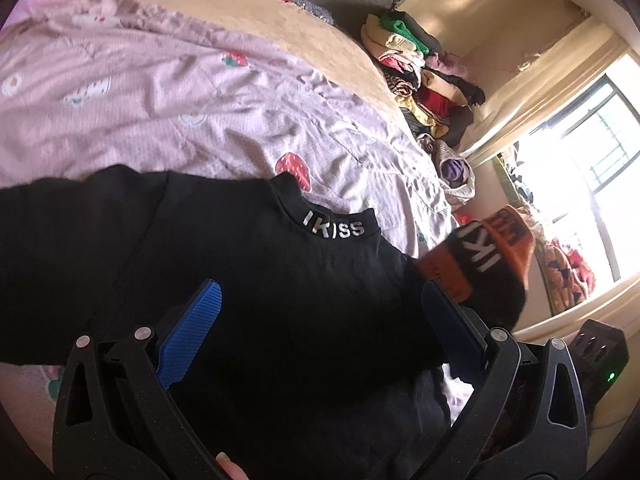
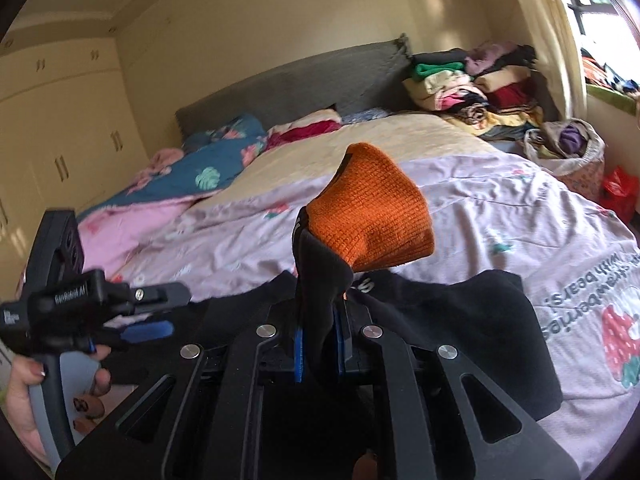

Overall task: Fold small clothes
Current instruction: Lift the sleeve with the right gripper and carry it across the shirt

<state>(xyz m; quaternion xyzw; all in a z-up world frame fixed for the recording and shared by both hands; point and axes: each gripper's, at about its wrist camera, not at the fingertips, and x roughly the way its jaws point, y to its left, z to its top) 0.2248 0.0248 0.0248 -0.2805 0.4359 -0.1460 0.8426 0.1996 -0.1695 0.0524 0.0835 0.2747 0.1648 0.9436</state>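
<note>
A black top [image 1: 260, 292] with "IKISS" on its collar lies spread on the pink strawberry bedsheet [image 1: 160, 112]. Its sleeve ends in an orange and black cuff [image 1: 480, 256]. My left gripper [image 1: 320, 312] is open, its blue pads wide apart just above the top's body. My right gripper [image 2: 320, 344] is shut on the black sleeve and holds the orange cuff [image 2: 372, 216] raised above the top [image 2: 460, 320]. The left gripper also shows in the right wrist view [image 2: 148, 330], at the left, held by a hand.
A pile of folded clothes [image 2: 472, 88] sits at the bed's far right corner, with a bag of clothes [image 2: 568, 148] beside it. Pillows and a blue floral quilt [image 2: 216, 152] lie by the grey headboard. A window [image 1: 592, 160] is on the right.
</note>
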